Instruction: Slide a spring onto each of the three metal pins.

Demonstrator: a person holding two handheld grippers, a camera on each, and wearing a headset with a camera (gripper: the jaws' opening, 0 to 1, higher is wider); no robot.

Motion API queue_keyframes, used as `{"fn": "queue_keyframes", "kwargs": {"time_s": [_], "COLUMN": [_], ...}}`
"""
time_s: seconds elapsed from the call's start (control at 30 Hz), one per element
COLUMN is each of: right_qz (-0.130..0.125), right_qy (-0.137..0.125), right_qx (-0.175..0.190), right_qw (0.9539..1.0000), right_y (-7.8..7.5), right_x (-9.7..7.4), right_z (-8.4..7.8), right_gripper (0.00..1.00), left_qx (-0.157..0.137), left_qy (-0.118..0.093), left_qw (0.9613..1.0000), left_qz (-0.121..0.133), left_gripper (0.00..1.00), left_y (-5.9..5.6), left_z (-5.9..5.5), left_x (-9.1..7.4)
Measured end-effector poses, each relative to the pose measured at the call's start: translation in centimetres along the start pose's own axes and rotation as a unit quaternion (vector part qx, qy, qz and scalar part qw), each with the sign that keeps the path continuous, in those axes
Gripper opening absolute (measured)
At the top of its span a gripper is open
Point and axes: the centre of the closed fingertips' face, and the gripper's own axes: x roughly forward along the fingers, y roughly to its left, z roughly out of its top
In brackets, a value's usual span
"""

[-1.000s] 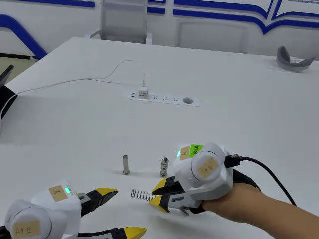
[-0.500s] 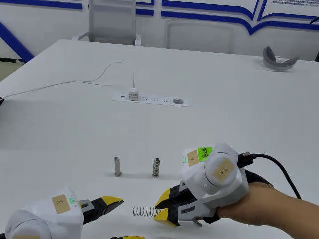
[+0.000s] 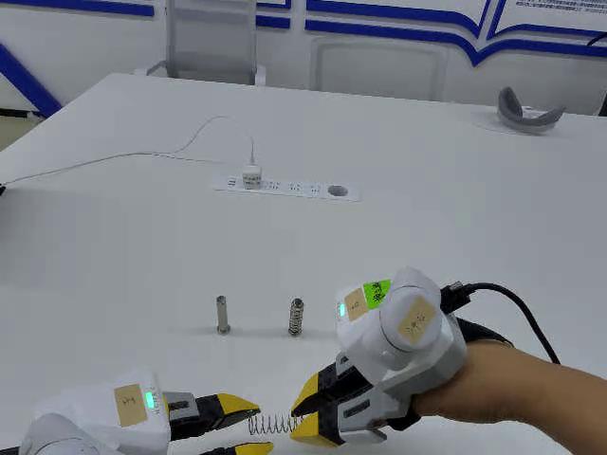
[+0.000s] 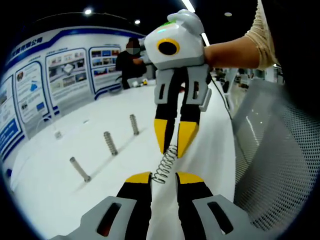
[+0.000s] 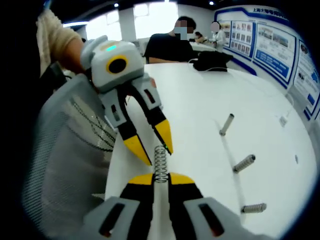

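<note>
Altogether three pins, two sprung; one loose spring.

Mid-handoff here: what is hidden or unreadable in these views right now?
- Head view: the third pin is hidden behind the right gripper.
- Head view: the left gripper has its lower jaw cut off by the bottom edge.
- Both gripper views: the spring has its ends between jaws, so pad contact is hidden.
- Left gripper view: how that pin's own coil is seated is too small to judge.
</note>
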Motion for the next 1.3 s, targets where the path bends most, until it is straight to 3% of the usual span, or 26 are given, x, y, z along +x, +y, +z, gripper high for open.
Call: {"fn": "queue_keyframes", "kwargs": {"time_s": [0.1, 0.33, 0.87, 1.13, 1.3], "right_qz": [0.003, 0.001, -0.014, -0.024, -0.031], "right_qy": [0.003, -0.008, -0.080, -0.097, -0.097], "right_qx": [-0.004, -0.007, -0.014, -0.016, -0.016], "right_qw": [1.0000, 0.9999, 0.9966, 0.9948, 0.9946], "right_y": [0.3, 0.3, 0.2, 0.1, 0.0], "right_x": [0.0, -0.6, -0.2, 0.1, 0.3], "right_z": [0.1, 1.2, 5.6, 6.2, 6.1], "right_gripper": [0.12, 0.12, 0.12, 0.12, 0.12], "left_qx": [-0.004, -0.008, -0.033, -0.064, -0.067], "left_qy": [0.001, 0.003, -0.008, -0.019, -0.020], "left_qw": [1.0000, 1.0000, 0.9994, 0.9976, 0.9973], "left_qz": [0.005, 0.005, 0.011, 0.020, 0.021], "left_gripper": [0.13, 0.12, 0.11, 0.11, 0.11], "left_y": [0.3, 0.3, 0.8, 1.4, 1.4], "left_z": [-0.1, -0.1, 0.2, 0.3, 0.2], "left_x": [-0.1, -0.2, -0.3, -0.6, -0.5]}}
